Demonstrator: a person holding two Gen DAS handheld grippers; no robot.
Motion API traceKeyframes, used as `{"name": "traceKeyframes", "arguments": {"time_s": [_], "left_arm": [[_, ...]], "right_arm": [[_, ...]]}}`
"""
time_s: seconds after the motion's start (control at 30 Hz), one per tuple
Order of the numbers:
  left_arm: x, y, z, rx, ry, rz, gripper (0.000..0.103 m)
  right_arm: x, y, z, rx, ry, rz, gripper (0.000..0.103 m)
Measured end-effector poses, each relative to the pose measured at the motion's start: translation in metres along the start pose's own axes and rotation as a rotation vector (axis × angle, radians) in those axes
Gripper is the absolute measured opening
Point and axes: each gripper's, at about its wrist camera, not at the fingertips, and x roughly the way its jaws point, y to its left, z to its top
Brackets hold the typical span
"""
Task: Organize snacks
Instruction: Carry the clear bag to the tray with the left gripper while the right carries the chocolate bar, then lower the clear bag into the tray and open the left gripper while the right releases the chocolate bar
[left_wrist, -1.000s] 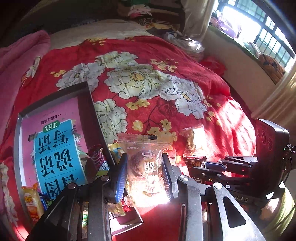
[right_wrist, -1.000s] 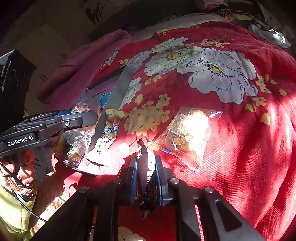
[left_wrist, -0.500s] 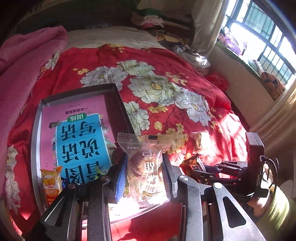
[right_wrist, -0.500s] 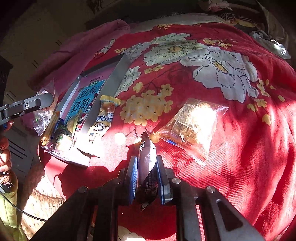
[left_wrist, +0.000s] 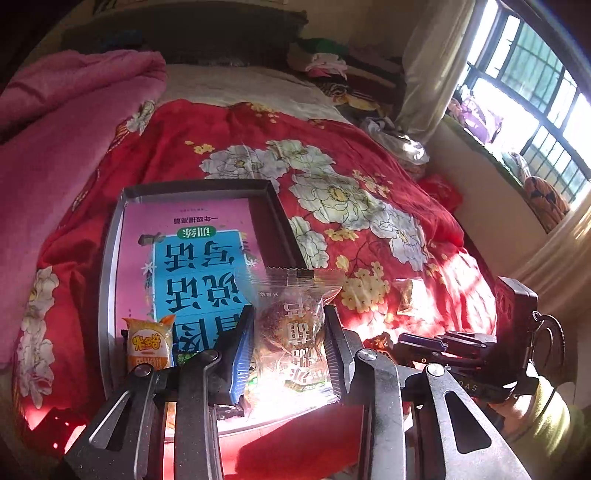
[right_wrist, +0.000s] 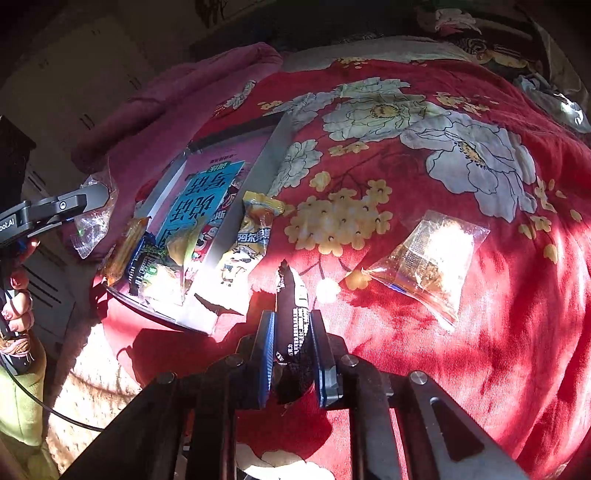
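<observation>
1. Plainly, the left gripper (left_wrist: 288, 347) is clamped on a clear-wrapped cake packet (left_wrist: 295, 332), one jaw pressing each flat side. The packet stands roughly upright between the jaws, its crimped top edge pointing away from the camera.

2. The grey tray (left_wrist: 110, 258) lies directly below and ahead of that packet. Its long axis runs away from the gripper toward the far end of the bed. The near end holds an orange snack bag (left_wrist: 149, 343) and other wrappers; the far half shows only the pink and blue printed sheet (left_wrist: 199, 258).

3. The right gripper (right_wrist: 291, 343) is pinched shut on a dark printed wrapper (right_wrist: 293, 317), long axis in line with the fingers. It hangs over the red floral bedspread (right_wrist: 406, 147), beside the tray's near corner but outside it.

4. A yellow cartoon packet (right_wrist: 251, 236) lies propped on the tray's right wall, and a clear bag of brown snack (right_wrist: 428, 254) lies well apart on the bedspread, to the right.

5. My judgement: the left hand is the nearer to a drop, being over the tray already. The right must travel leftward across the wall first.
</observation>
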Motion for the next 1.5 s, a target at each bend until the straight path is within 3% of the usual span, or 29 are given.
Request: {"name": "traceKeyframes", "arguments": {"time_s": [0.17, 0.27, 0.4, 0.73, 0.9, 1.27, 1.5], "left_arm": [[-0.005, 0.011, -0.002, -0.025, -0.011, -0.005, 0.036], [-0.006, 0.013, -0.004, -0.025, -0.012, -0.011, 0.036], [-0.005, 0.013, -0.004, -0.021, -0.017, -0.024, 0.036], [-0.007, 0.014, -0.009, -0.022, -0.019, -0.046, 0.036], [-0.007, 0.015, -0.01, -0.029, -0.02, -0.049, 0.037], [-0.018, 0.025, -0.007, -0.053, -0.054, -0.039, 0.037], [-0.023, 0.041, -0.009, -0.076, -0.063, 0.004, 0.037]], "right_arm": [[0.009, 0.01, 0.003, -0.046, 0.033, -0.079, 0.019], [0.01, 0.006, -0.002, -0.032, 0.049, -0.054, 0.021], [0.004, 0.012, -0.01, -0.039, 0.04, -0.029, 0.062], [0.037, 0.025, -0.014, -0.093, 0.133, -0.051, 0.061], [0.049, 0.031, -0.012, -0.145, 0.135, -0.082, 0.028], [0.011, 0.044, 0.007, -0.144, -0.006, -0.042, 0.028], [-0.001, 0.077, 0.033, -0.194, -0.077, -0.002, 0.028]]}}
